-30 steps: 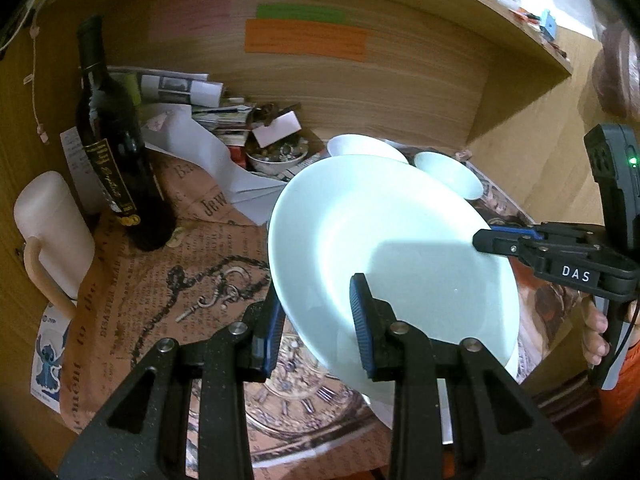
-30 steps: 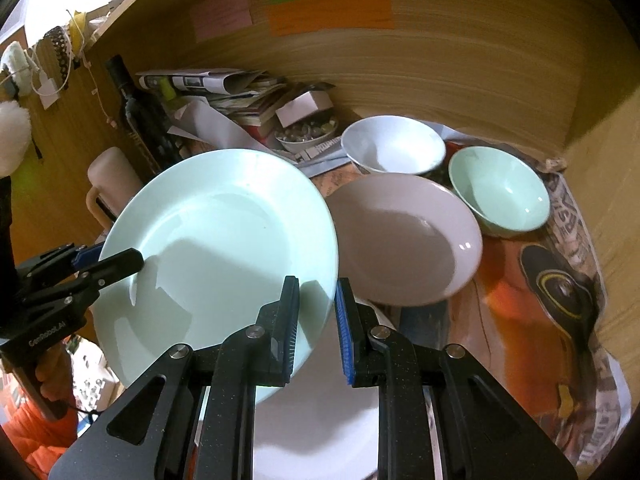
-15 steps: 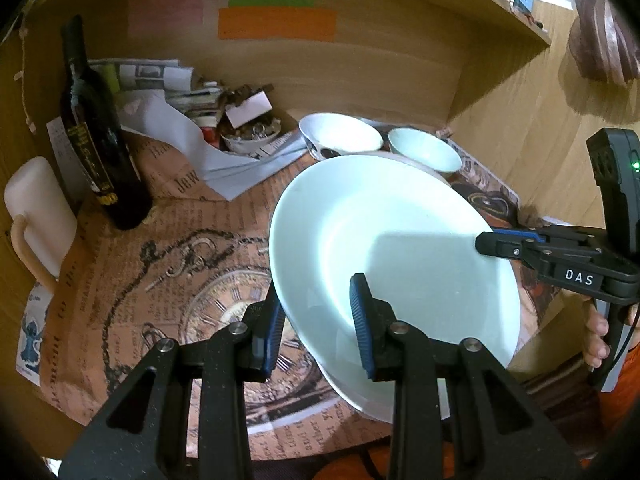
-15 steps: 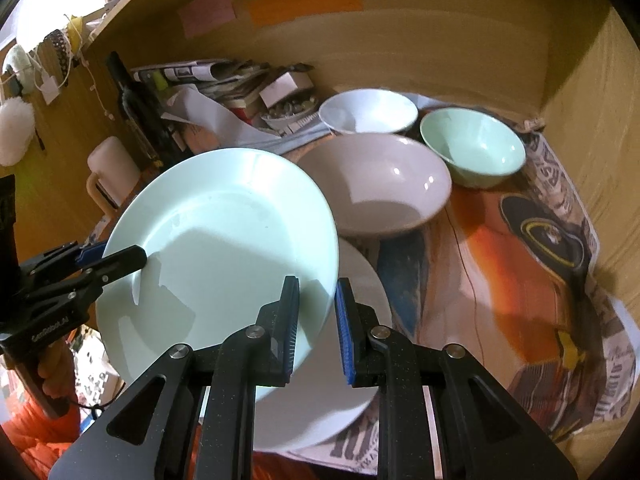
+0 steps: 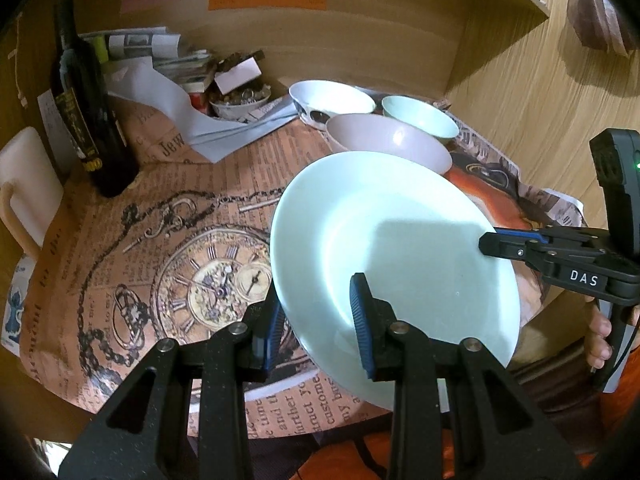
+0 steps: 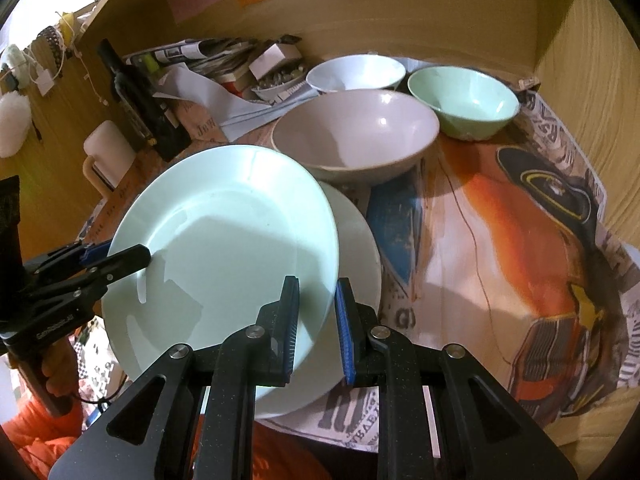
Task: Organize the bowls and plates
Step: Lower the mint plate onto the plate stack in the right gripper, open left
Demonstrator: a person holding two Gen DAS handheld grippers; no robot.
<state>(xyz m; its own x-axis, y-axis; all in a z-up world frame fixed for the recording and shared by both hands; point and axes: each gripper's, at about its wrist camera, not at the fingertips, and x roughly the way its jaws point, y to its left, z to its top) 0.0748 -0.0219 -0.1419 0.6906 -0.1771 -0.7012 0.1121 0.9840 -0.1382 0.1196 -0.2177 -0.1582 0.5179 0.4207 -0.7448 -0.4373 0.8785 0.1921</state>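
- Above the table's (image 5: 132, 280) near edge, a pale green plate (image 5: 400, 272) hung tilted, over a white plate (image 6: 356, 248) lying there.
- Left gripper (image 5: 316, 316) pinched its left rim; right gripper (image 6: 318, 326) had its jaws pressed on the opposite rim.
- Compared with a second earlier, both had sunk toward the table, uncovering the white plate.
- Behind stood a grey bowl (image 6: 356, 136), a white bowl (image 6: 356, 72) and a green bowl (image 6: 464, 100).
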